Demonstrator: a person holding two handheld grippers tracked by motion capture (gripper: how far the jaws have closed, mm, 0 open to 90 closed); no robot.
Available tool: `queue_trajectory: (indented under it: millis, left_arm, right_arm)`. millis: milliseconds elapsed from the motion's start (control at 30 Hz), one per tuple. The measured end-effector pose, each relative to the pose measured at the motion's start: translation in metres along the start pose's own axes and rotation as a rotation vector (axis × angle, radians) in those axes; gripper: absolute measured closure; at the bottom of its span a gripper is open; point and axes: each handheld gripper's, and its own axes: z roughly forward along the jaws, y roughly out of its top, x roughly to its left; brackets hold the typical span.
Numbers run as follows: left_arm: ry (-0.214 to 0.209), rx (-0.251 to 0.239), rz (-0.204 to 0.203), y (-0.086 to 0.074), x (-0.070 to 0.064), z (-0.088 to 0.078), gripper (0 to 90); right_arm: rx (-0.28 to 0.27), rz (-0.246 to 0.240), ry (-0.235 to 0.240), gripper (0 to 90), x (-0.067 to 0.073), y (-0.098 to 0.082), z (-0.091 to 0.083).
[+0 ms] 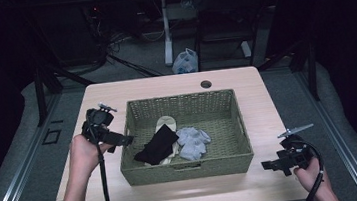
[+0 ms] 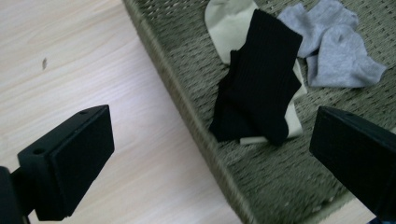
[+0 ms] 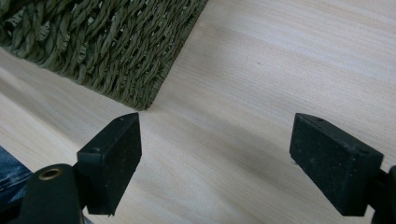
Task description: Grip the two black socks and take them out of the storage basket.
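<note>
- Woven basket [image 1: 188, 167], olive green and rectangular, sits in the middle of the worktop [image 1: 165, 84], between the two grippers
- Left gripper [image 1: 120, 139] is held at the basket's left rim, its jaws reaching toward the inside; the jaws stand wide apart with nothing between them
- In the left gripper view the basket's rim [image 2: 187, 112] runs diagonally between the two jaws, bare worktop [image 2: 70, 56] under the left jaw and the basket's woven floor under the right one
- Black sock [image 2: 261, 88] lies ahead of the left gripper, inside the basket, just past the rim; in the high view it shows at the basket's left half [image 1: 158, 144]
- Cream sock [image 2: 229, 28] lies under the black sock, its rounded end sticking out beyond it, farther from the left gripper; a cream edge also shows at the black sock's near end
- Grey socks [image 2: 331, 46], bunched together, lie beyond the black sock and to its right, touching or nearly touching it; seen from above at [image 1: 193, 141]
- Right gripper [image 1: 274, 166] is held over bare worktop just off the basket's near right corner, jaws spread wide and empty
- In the right gripper view the basket's corner [image 3: 116, 56] lies ahead and to the left of the jaws, apart from them, with light wood grain [image 3: 280, 70] under and beyond the gripper
</note>
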Motion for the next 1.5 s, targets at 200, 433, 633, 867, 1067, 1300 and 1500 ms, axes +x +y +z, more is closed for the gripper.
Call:
queue_trajectory:
  millis: [200,433,633,867,1067,1300,1500]
  left_arm:
    - [-0.018,0.013,0.045,0.023,-0.012,0.015,0.1]
    - [-0.040,0.083,0.107,0.041,-0.030,0.042,0.1]
    - [-0.047,0.138,0.137,0.047,-0.040,0.066,5.0]
    - [-0.062,0.202,0.170,0.047,-0.049,0.096,17.9]
    - [-0.043,0.274,0.197,0.046,-0.055,0.120,29.9]
    - [0.043,0.351,0.213,0.042,-0.062,0.140,50.9]
    - [0.040,0.333,0.222,0.040,-0.061,0.139,72.2]
  right_arm:
    - [-0.003,-0.001,0.001,16.6,0.000,0.000,0.000]
    - [-0.009,0.002,0.001,16.6,-0.001,0.000,-0.001]
    - [-0.009,-0.001,0.000,16.7,-0.001,0.000,-0.001]
    - [-0.011,-0.001,0.006,16.7,-0.001,0.000,-0.001]
    - [-0.011,0.001,0.001,16.6,-0.001,-0.001,-0.001]
    - [-0.012,0.000,0.001,16.5,-0.001,0.000,-0.001]
    - [-0.012,-0.001,0.001,16.6,-0.001,-0.001,-0.001]
